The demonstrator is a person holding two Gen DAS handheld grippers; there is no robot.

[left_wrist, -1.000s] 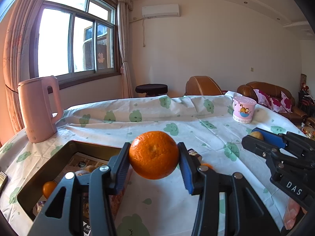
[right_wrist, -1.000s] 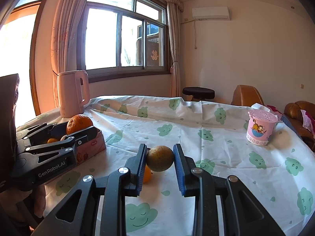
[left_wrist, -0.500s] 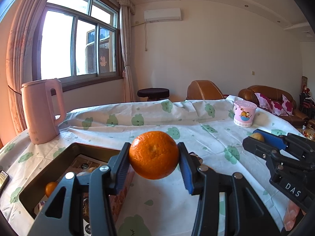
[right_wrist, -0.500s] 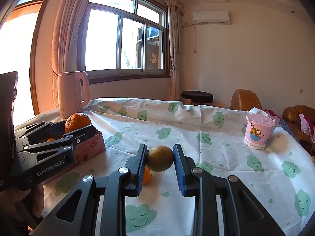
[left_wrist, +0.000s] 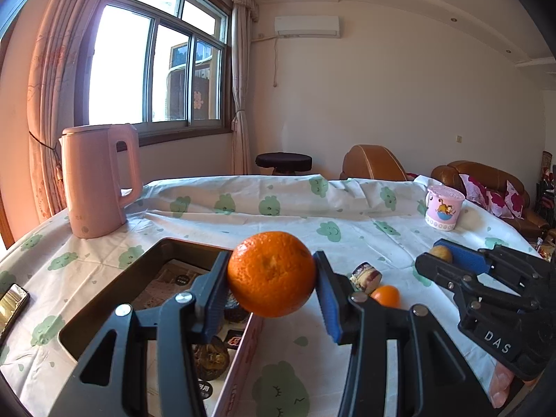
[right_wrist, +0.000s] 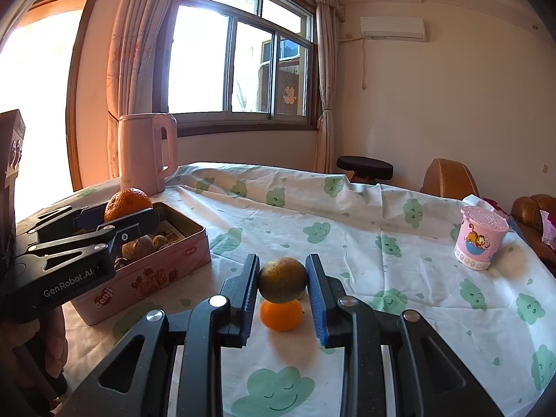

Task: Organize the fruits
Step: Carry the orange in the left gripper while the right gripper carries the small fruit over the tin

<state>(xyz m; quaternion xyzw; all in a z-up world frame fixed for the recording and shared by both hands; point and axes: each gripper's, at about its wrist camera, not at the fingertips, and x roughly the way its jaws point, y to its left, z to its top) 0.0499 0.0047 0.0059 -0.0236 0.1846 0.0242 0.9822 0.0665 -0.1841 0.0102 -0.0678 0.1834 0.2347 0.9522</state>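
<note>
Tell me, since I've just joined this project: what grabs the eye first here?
The big orange, clamped in the left gripper above the edge of the pink tin. Next, the greenish-brown fruit pinched in the right gripper, above a small orange on the cloud-print tablecloth.

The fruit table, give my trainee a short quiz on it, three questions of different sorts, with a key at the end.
1. True or false: the left claw holds the large orange.
2. Which fruit lies loose on the tablecloth beneath the right claw? A) a banana B) a small orange C) an apple
3. Fill in: the pink kettle stands beyond the ___ that already holds fruit.

Key
1. True; both pads press its sides.
2. B; the right claw itself grips a greenish-brown fruit above it.
3. tin box.
</note>
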